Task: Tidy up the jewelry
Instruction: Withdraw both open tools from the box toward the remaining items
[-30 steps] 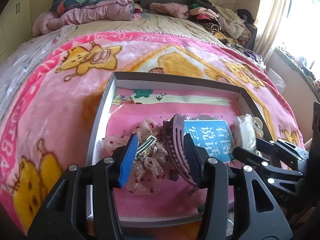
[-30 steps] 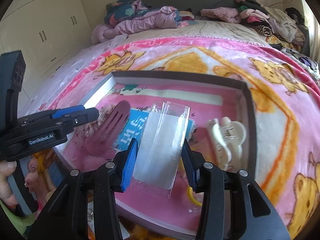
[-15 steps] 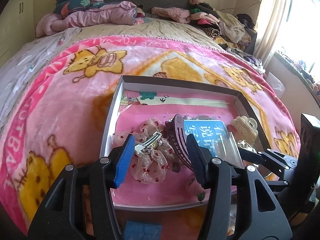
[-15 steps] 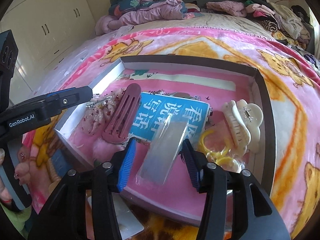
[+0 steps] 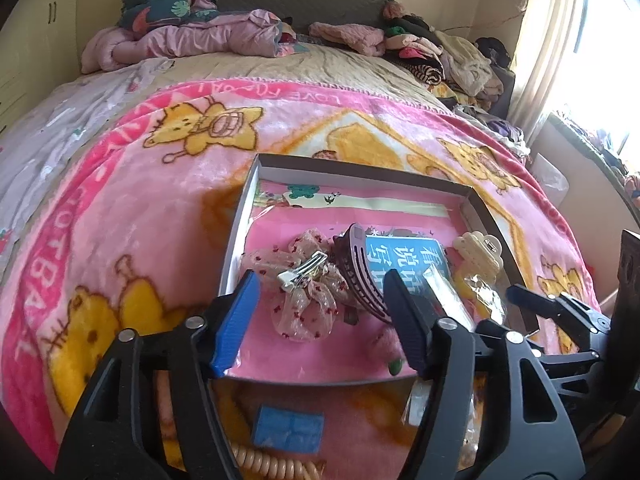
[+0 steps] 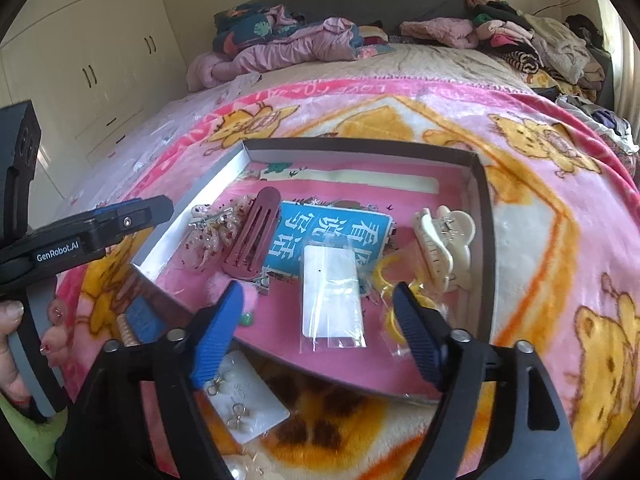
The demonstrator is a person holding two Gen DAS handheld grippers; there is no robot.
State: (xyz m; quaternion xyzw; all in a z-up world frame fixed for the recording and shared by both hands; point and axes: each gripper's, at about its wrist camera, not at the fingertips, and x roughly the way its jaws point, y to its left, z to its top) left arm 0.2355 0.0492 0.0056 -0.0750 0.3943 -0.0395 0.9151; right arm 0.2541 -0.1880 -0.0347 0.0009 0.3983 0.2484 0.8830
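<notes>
A bed (image 6: 440, 68) fills the room, with heaped clothes (image 6: 532, 44) along its head end and a pink cartoon blanket (image 6: 560, 208) spread over the near half. On the blanket sits a shallow tray (image 6: 360, 145) with dark walls and a pink floor, close to the bed's near edge. Inside it, a blue card (image 6: 332, 236) with white characters lies near the middle; a maroon clip (image 6: 252, 232) rests just left of it, touching a sheer bow (image 5: 304, 292) with a metal clasp, toward the tray's left wall. A cream claw clip (image 6: 444, 244) lies by the right wall, with yellow rings (image 6: 390, 292) in clear wrap beside it. A clear packet (image 6: 330, 296) holding a white card lies flat near the tray's front wall, overlapping the blue card's near edge. The right gripper (image 6: 318, 332) hangs over the front wall, its jaws opening wide, the packet lying between them on the tray floor, untouched by the pads. The left gripper (image 5: 320, 320) hovers over the bow and maroon clip, its jaws also opening, gripping nothing. A hand (image 6: 24, 344) holds its handle at the left. Outside the tray's front wall, on the blanket, lie a white earring card (image 6: 248, 400), a small blue block (image 5: 288, 428) and a cream coiled tie (image 5: 276, 466).
</notes>
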